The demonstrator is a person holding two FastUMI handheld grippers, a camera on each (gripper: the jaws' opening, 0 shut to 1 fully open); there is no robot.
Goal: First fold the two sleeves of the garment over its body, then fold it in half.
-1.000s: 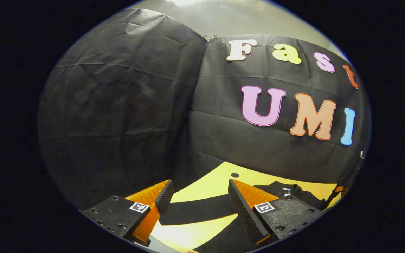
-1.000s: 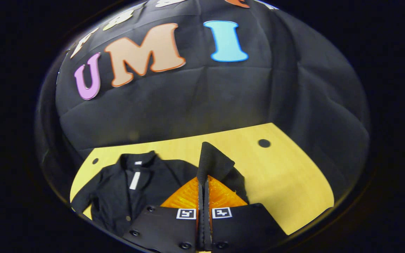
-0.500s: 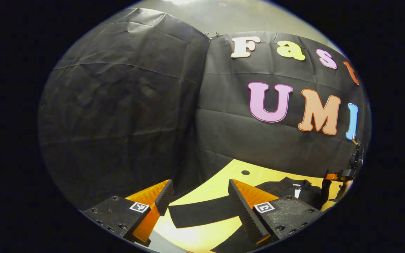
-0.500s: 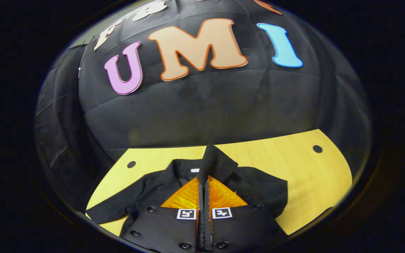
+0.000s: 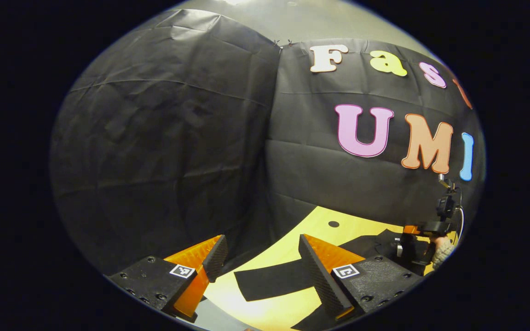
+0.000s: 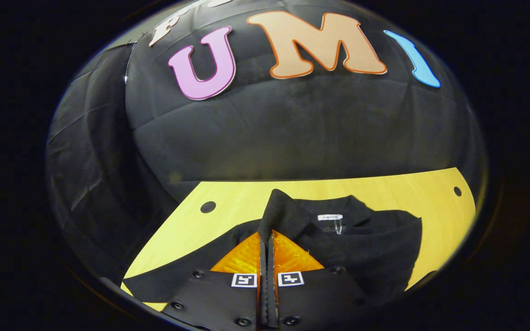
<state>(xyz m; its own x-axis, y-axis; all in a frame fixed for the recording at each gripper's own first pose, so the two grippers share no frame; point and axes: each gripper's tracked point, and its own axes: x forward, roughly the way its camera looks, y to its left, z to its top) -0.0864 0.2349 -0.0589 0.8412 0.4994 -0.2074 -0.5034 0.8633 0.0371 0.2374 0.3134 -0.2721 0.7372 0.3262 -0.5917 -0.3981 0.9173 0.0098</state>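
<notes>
My right gripper point(image 6: 267, 239) is clamped flat on the end of one sleeve point(image 6: 279, 212); the cuff stands up out of the fingertips toward 12 o'clock, over the garment point(image 6: 375, 248), which lies spread on the yellow table point(image 6: 228, 195) with its collar and white tag point(image 6: 330, 217) at about 1 o'clock from the tips

My left gripper point(image 5: 261, 255) is wide open, holding nothing, and hovers above the other sleeve point(image 5: 272, 283), which lies flat between and just past the fingers. From there the right gripper point(image 5: 410, 236) shows far off at 3 o'clock, over the body

Handling, my read: thin dark cloth, light and limp, no stiffness. It will drape and drag rather than hold shape, and a pinch can slip if pulled fast. Best hold is the cuff hem, where the layers are thicker

Step looks like first sleeve going over the body, not yet laid down. The free sleeve should be taken at its cuff end at 6 o'clock, low to the table, so only one layer gets caught
</notes>
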